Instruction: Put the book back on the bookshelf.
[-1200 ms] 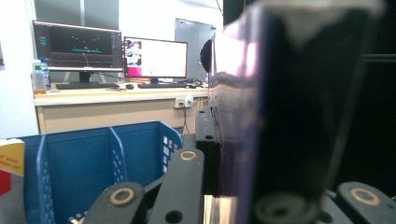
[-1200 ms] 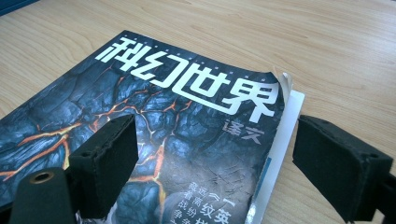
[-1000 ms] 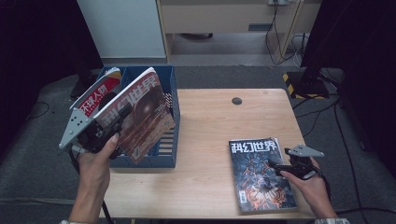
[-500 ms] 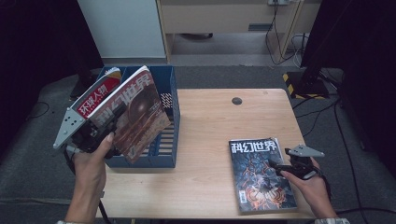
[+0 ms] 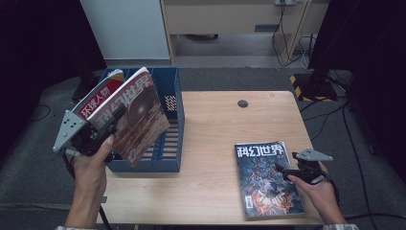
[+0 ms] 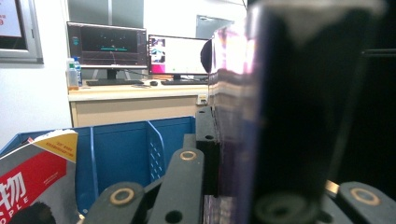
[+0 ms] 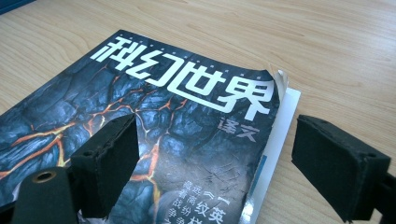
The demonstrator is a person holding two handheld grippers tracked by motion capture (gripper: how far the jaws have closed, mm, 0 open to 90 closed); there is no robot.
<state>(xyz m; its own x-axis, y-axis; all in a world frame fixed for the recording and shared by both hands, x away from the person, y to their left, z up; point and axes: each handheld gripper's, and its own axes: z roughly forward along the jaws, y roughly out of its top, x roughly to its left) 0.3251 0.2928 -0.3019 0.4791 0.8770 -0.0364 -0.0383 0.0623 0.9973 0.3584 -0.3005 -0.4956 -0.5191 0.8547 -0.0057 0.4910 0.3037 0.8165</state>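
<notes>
Wooden table (image 5: 210, 143), held magazine (image 6: 243, 140) blurred close-up

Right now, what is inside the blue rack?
A red magazine stands in the blue rack at its left side. The left gripper holds a brown magazine over the rack, which covers part of the inside.

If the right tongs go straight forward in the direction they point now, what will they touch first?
Most likely the dark magazine lying flat on the table. The right tongs stand open just above its cover, straddling its curled right edge; how far above is hard to judge.
</notes>
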